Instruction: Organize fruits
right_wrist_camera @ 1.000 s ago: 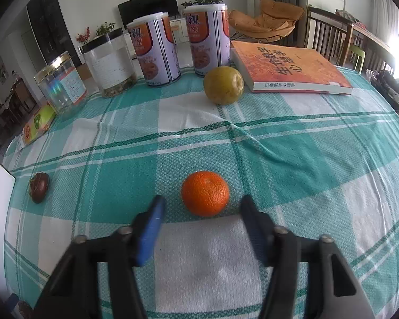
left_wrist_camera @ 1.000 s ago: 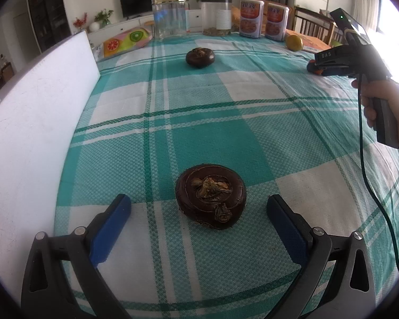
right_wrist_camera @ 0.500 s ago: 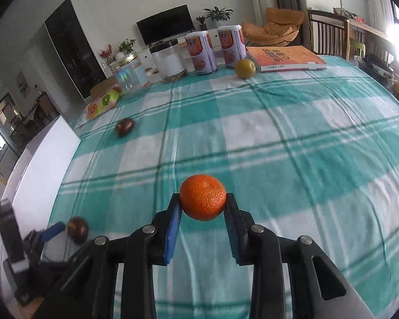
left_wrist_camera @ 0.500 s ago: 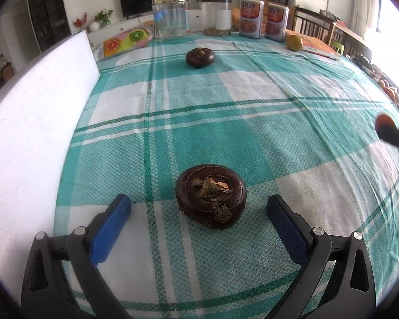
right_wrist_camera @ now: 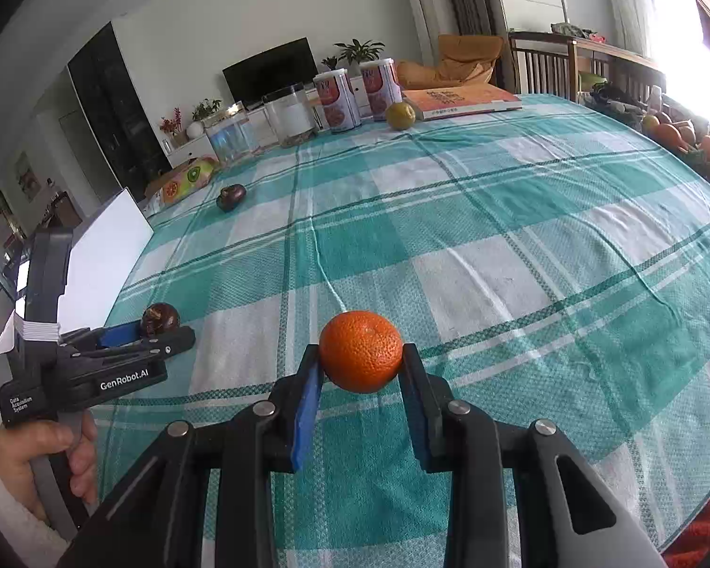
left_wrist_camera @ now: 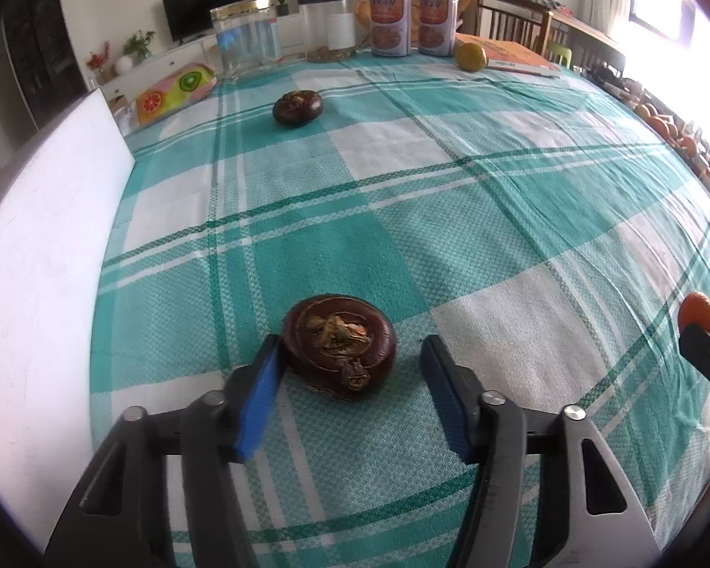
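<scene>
Two fruits were in play at once. The left gripper (left_wrist_camera: 348,364) had just been closing around the near mangosteen (left_wrist_camera: 340,346), which sat on the checked tablecloth (left_wrist_camera: 449,217): a second ago its jaws stood wide to either side, and now the left pad touched the fruit's flank while the right pad was still a little apart from it, so the grip did not look complete. The right gripper (right_wrist_camera: 360,369) was clenched on the orange tangerine (right_wrist_camera: 360,351), which it had lifted off the cloth and carried across the table toward the left gripper's side. A second mangosteen (left_wrist_camera: 298,107) lay well beyond, near the glass jar (left_wrist_camera: 246,35), and a yellow-green citrus (left_wrist_camera: 471,56) rested beside the orange book (left_wrist_camera: 511,54). Sorting seemed only begun: one fruit was in the air, one nearly caught, two untouched.
</scene>
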A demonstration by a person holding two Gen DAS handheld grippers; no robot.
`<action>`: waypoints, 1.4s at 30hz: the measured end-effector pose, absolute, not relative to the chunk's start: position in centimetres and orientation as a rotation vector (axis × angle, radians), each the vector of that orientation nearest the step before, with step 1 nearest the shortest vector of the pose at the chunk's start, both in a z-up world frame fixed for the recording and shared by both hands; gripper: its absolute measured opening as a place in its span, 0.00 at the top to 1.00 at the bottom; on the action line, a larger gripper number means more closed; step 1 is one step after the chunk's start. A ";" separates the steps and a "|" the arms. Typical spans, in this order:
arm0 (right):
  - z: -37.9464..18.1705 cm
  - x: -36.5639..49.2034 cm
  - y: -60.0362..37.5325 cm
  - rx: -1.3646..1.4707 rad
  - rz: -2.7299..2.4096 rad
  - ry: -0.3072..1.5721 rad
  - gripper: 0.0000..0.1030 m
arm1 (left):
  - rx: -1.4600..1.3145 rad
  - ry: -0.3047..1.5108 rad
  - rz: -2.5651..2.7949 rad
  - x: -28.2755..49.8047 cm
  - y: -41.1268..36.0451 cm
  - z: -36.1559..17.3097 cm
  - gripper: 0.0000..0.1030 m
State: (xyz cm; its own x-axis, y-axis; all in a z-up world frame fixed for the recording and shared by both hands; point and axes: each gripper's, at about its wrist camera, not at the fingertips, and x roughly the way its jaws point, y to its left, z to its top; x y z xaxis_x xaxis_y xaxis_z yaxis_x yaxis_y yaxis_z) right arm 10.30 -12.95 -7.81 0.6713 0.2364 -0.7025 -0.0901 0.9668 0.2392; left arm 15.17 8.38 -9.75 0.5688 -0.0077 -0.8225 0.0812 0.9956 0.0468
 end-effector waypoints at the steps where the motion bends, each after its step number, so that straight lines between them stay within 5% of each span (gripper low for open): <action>1: -7.9 10.5 -13.0 0.194 0.184 0.820 0.68 | 0.079 0.971 -0.050 15.2 8.4 -9.7 0.53; 15: -7.5 10.1 -11.1 0.142 0.265 0.810 0.68 | -0.204 0.959 -0.286 3.2 10.2 -3.1 0.54; 27: 3.6 6.0 4.0 0.081 0.712 0.714 0.68 | -0.418 0.764 -0.109 -1.4 23.3 5.5 0.54; 34: 4.8 4.4 15.1 0.013 0.979 0.780 0.68 | -0.424 0.779 0.204 -3.4 32.5 3.2 0.54; 42: 2.7 7.8 16.2 -0.002 1.022 0.894 0.68 | -0.440 0.828 0.270 -3.9 34.8 0.6 0.54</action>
